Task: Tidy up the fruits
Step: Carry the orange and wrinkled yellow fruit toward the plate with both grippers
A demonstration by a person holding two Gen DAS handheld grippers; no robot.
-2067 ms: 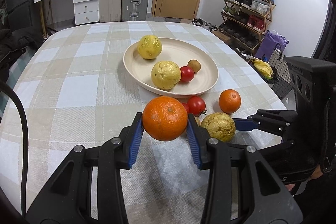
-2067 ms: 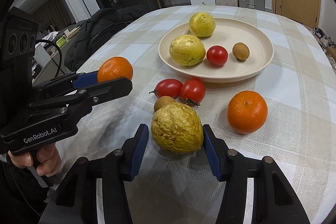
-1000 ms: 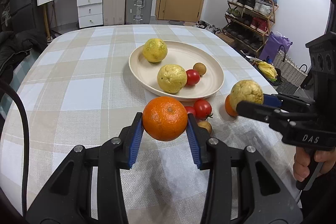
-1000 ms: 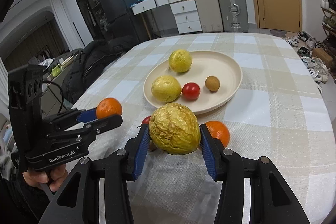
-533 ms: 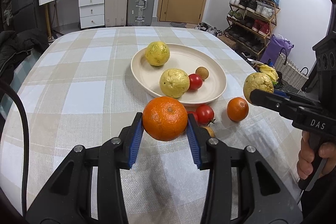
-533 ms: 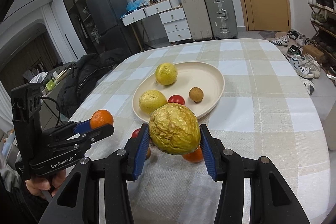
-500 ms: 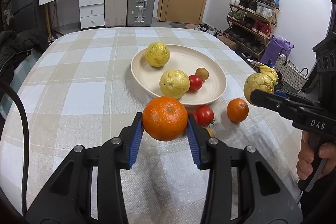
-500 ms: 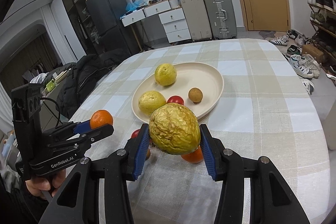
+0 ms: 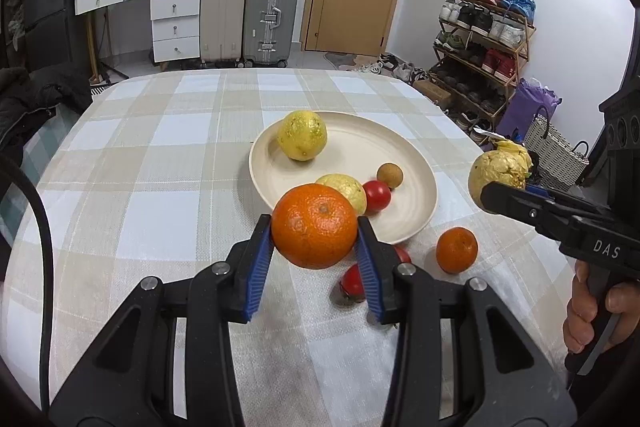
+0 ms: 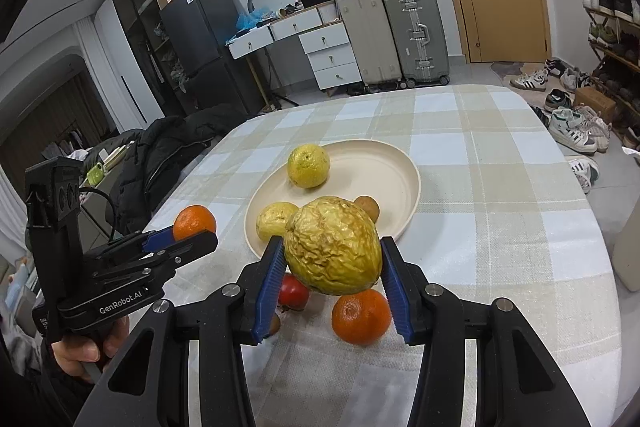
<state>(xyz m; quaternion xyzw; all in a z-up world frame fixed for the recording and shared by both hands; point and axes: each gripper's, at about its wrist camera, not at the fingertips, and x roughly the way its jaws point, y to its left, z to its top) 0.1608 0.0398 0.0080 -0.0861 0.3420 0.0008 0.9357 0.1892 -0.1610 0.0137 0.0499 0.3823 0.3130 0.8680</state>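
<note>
My left gripper (image 9: 315, 227) is shut on an orange (image 9: 314, 225) and holds it above the table near the front rim of the cream plate (image 9: 416, 203). My right gripper (image 10: 332, 259) is shut on a wrinkled yellow fruit (image 10: 334, 245), held in the air in front of the plate (image 10: 400, 183). On the plate lie two yellow fruits (image 9: 302, 135) (image 9: 348, 185), a red tomato (image 9: 377, 195) and a small brown fruit (image 9: 389, 175). On the cloth in front of the plate lie a second orange (image 9: 457, 250) and red tomatoes (image 9: 352, 281).
The table (image 9: 160, 163) has a beige checked cloth. A dark jacket (image 10: 168, 155) lies off its left side. Suitcases (image 9: 248, 15), drawers and a door stand behind. A shoe rack (image 9: 484, 39) and a basket (image 9: 556, 155) are on the right.
Both grippers have risen with their fruits still held. The wrinkled yellow fruit was lifted off the cloth, and the right gripper has moved up and away from the table.
</note>
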